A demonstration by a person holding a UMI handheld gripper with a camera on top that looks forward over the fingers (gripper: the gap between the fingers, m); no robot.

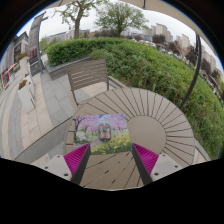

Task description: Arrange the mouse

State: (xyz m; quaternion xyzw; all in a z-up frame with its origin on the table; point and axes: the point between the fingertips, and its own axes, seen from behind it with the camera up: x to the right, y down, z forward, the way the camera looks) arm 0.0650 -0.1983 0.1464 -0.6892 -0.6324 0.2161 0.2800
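A rectangular mouse pad (103,132) printed with a pink tree and a flower field lies on a round slatted wooden table (150,115), just ahead of my fingers. No mouse shows in the view. My gripper (111,160) hovers over the near part of the table. Its two fingers with magenta pads (76,157) stand wide apart with only bare slats between them. It holds nothing.
A wooden slatted chair (88,74) stands beyond the table to the left, on a paved terrace (30,110). A green hedge (150,62) runs behind and to the right. A dark curved pole (197,62) rises at the right. Buildings and trees lie far off.
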